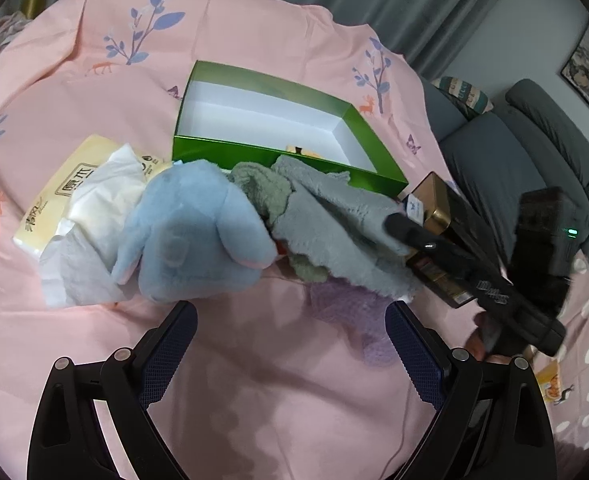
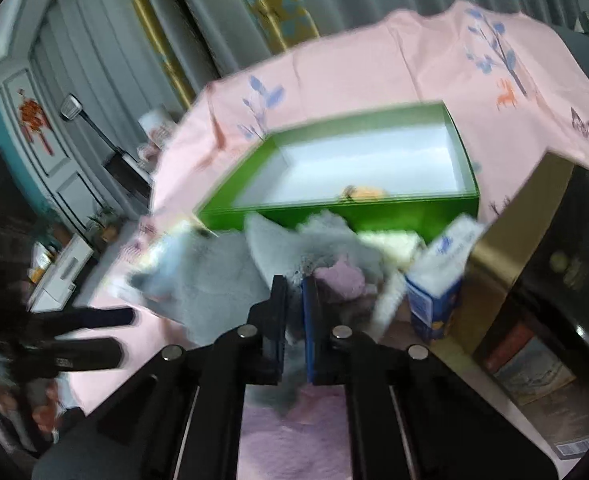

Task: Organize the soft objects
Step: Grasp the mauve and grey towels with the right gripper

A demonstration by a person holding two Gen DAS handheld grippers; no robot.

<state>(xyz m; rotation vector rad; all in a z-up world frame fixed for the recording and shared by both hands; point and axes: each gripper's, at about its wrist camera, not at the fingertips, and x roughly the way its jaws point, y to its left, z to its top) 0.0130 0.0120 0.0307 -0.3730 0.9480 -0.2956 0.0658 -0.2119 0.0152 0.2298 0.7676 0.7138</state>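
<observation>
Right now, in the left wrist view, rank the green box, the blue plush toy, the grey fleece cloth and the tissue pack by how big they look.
1. green box
2. blue plush toy and grey fleece cloth, alike
3. tissue pack, partly covered, so unsure

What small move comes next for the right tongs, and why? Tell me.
Probably lift the grey cloth and carry it toward the green box. The right tongs are shut on the cloth's edge, the box lies open just behind the pile, and the left tongs hang open, holding nothing.
</observation>
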